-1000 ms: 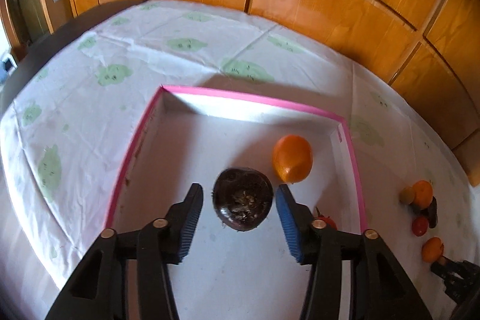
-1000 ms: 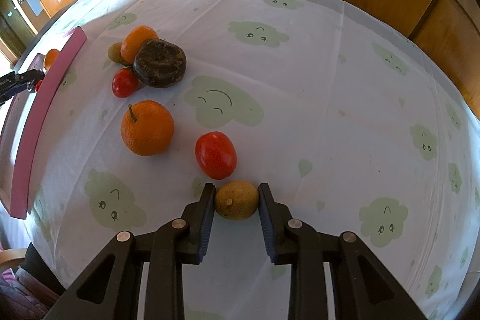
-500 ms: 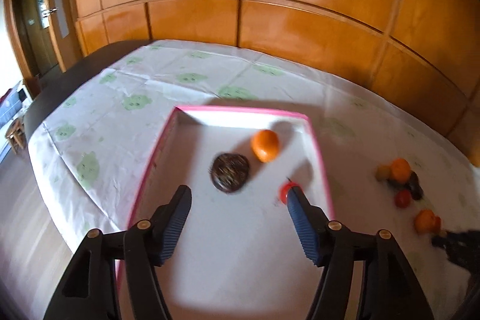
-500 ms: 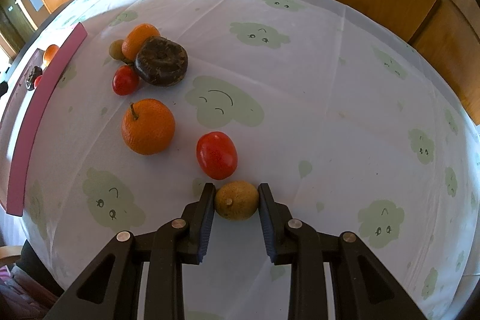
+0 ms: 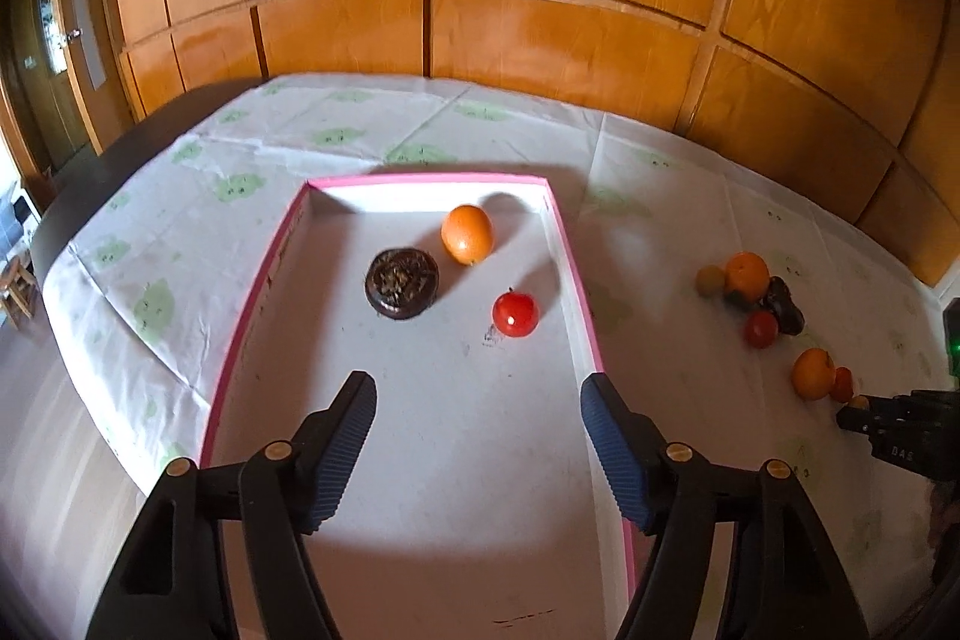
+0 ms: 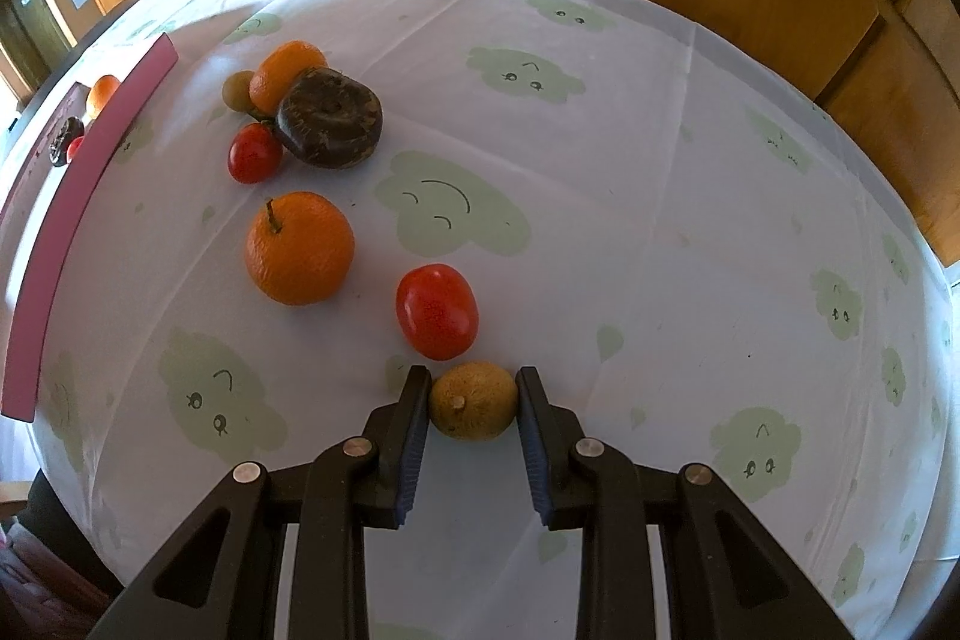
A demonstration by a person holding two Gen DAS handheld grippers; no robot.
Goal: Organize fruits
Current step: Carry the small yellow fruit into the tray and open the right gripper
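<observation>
left tongs (image 5: 477,400): spread, jaws just been opening, nothing between them
right tongs (image 6: 474,403): clamped on small round tan-brown fruit (image 6: 474,400), on table (image 6: 660,232)
pink-rimmed white tray (image 5: 576,280): holds dark brown ridged fruit (image 5: 402,283), orange (image 5: 467,233), red tomato (image 5: 515,314)

Glossy wooden wall panels (image 5: 540,40), smooth tablecloth (image 6: 660,196)

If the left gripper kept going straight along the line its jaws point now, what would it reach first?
Most likely the bare white floor of the pink-rimmed tray. The left gripper has open, empty jaws aimed down into it. The dark brown fruit and the red tomato lie further along, to either side; depth is uncertain.
</observation>
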